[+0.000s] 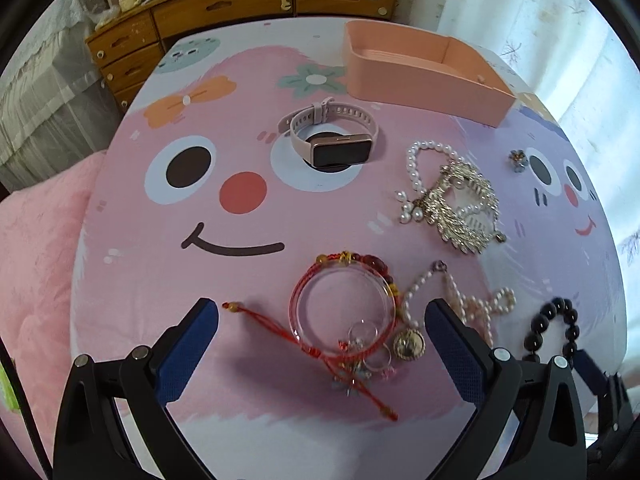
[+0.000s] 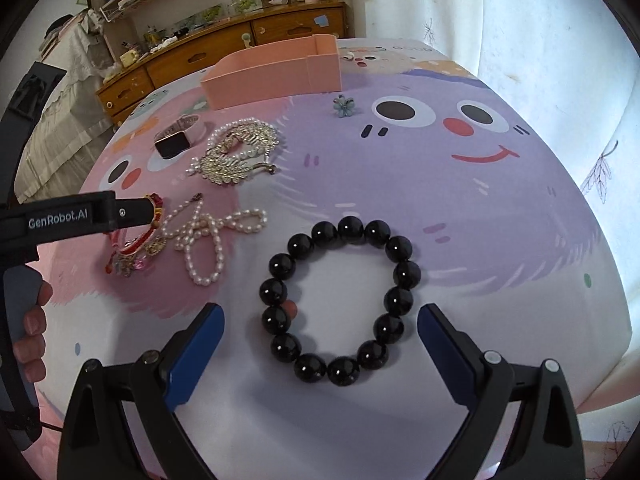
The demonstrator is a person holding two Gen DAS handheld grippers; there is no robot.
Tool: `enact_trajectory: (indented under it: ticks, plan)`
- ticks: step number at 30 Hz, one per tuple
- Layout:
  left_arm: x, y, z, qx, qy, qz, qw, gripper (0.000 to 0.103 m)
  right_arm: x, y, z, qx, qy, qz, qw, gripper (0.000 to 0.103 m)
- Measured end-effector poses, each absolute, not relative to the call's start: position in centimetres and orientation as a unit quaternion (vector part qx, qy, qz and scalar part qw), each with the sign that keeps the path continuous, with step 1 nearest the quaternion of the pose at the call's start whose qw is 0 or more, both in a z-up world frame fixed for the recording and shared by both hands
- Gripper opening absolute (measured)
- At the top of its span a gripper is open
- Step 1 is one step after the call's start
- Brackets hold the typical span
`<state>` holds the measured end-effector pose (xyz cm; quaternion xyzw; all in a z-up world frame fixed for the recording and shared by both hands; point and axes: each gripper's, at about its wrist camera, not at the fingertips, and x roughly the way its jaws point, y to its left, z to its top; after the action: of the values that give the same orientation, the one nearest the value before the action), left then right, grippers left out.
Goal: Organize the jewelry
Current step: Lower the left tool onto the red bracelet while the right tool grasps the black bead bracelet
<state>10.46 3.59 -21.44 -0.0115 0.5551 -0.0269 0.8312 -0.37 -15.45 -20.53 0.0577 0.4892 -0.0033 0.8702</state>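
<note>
Nearest the camera side of the table, well away from the pink tray, the black bead bracelet lies flat between the wide-open, empty jaws of the right gripper. Its beads are judged hard, smooth and slippery on a stretchy cord; a grip across one side of the ring is advised. The left gripper is also spread wide and empty, over the clear bangle tangled with a red cord bracelet. A pearl necklace lies between the bracelet and the tray; snagging is possible.
</note>
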Motion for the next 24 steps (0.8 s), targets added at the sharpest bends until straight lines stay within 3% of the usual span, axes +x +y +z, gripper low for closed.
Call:
enact_trajectory:
  ticks: [4, 9, 12, 15, 18, 20, 22, 24]
  plan:
    - [11.2, 3.4, -22.2, -0.002, 0.560, -0.023, 0.828, 0.102, 0.0, -15.4, -20.6, 0.059, 0.482, 0.012, 0.874, 0.098]
    - [11.5, 3.1, -22.5, 0.014, 0.561, -0.021, 0.827, 0.094, 0.4, -14.7, -20.8, 0.012, 0.485, 0.017, 0.874, 0.096]
    - [11.4, 3.1, -22.5, 0.014, 0.559, -0.023, 0.828, 0.092, 0.4, -14.4, -20.9, -0.012, 0.486, 0.006, 0.874, 0.090]
    - [11.6, 3.3, -22.6, -0.011, 0.562, -0.037, 0.826, 0.080, 0.4, -14.4, -20.8, -0.014, 0.483, 0.004, 0.876, 0.081]
    - [11.6, 2.9, -22.7, 0.010, 0.552, -0.029, 0.833, 0.073, 0.6, -14.5, -20.5, -0.013, 0.476, 0.001, 0.879, 0.061]
    - [11.4, 2.7, -22.6, 0.013, 0.540, -0.040, 0.840, 0.071, 0.7, -14.3, -20.3, -0.014, 0.475, 0.001, 0.880, 0.034]
    - [11.1, 2.8, -22.5, 0.015, 0.532, -0.044, 0.845, 0.059, 1.1, -14.2, -20.2, -0.011, 0.481, -0.002, 0.876, 0.030]
    - [10.9, 2.9, -22.4, 0.017, 0.529, -0.048, 0.847, 0.057, 1.3, -14.3, -20.1, -0.008, 0.487, -0.006, 0.873, 0.029]
